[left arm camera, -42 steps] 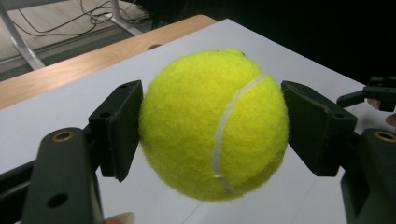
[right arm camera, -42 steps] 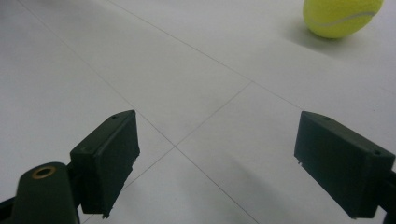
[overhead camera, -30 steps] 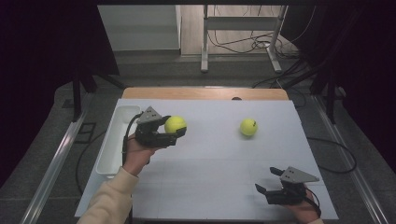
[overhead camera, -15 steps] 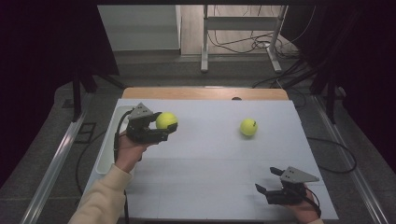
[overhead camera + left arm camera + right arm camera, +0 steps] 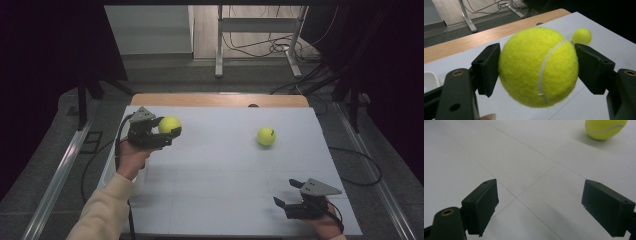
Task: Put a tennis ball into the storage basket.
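Observation:
A yellow tennis ball [image 5: 168,123] hangs above the left part of the white table top [image 5: 225,170], and my left gripper [image 5: 171,128] is shut on it. In the left gripper view both black pads [image 5: 487,67] press on the sides of that ball [image 5: 537,66]. A second tennis ball [image 5: 266,136] lies loose on the table at the far right, also visible behind the held one [image 5: 581,36]. My right gripper [image 5: 285,192] sits low near the front right corner, open with nothing between its jaws [image 5: 544,207]. The loose ball [image 5: 605,128] lies well ahead of it.
A white bin [image 5: 107,170] stands along the table's left edge, under my left forearm. A wooden strip [image 5: 220,100] borders the far edge. Beyond it, cables and a metal stand [image 5: 257,45] are on the floor.
My left gripper has carried the tennis ball a little to the left and slightly farther away. The right gripper and the loose ball have not moved.

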`<control>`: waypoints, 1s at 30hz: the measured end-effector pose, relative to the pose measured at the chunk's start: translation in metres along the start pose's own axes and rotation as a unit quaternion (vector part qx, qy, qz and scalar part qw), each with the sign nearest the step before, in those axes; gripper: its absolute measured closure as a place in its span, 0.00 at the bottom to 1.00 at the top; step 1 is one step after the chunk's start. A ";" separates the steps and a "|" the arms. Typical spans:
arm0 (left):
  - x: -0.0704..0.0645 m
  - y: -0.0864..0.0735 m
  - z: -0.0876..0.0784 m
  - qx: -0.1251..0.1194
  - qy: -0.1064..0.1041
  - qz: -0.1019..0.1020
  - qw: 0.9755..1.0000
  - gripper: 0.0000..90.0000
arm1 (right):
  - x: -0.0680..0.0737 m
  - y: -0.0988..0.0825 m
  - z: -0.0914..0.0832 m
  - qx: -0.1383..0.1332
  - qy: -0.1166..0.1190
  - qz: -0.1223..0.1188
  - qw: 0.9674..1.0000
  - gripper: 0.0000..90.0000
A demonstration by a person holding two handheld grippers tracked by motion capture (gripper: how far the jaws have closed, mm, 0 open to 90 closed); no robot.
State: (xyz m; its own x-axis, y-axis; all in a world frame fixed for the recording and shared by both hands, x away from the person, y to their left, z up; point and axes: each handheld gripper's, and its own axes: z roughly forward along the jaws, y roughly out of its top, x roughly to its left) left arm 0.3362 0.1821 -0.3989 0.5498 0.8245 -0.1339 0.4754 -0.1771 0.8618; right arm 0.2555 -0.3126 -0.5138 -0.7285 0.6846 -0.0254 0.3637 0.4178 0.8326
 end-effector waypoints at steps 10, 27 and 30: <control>0.010 0.001 -0.003 0.001 0.014 -0.005 1.000 0.29 | 0.000 0.000 0.000 0.003 -0.002 -0.001 1.000 0.16; 0.025 0.000 -0.001 0.010 0.035 -0.012 0.999 0.29 | 0.000 0.000 0.000 0.000 0.000 0.000 1.000 0.16; 0.030 -0.001 -0.001 0.011 0.040 -0.013 0.999 0.29 | 0.000 0.000 0.000 0.001 -0.002 0.001 1.000 0.16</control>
State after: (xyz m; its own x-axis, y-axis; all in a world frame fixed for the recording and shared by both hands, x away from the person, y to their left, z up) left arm 0.3518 0.2074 -0.4029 0.4807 0.8692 -0.1157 0.5050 -0.1665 0.8469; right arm 0.2557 -0.3130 -0.5139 -0.7257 0.6875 -0.0266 0.3656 0.4181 0.8316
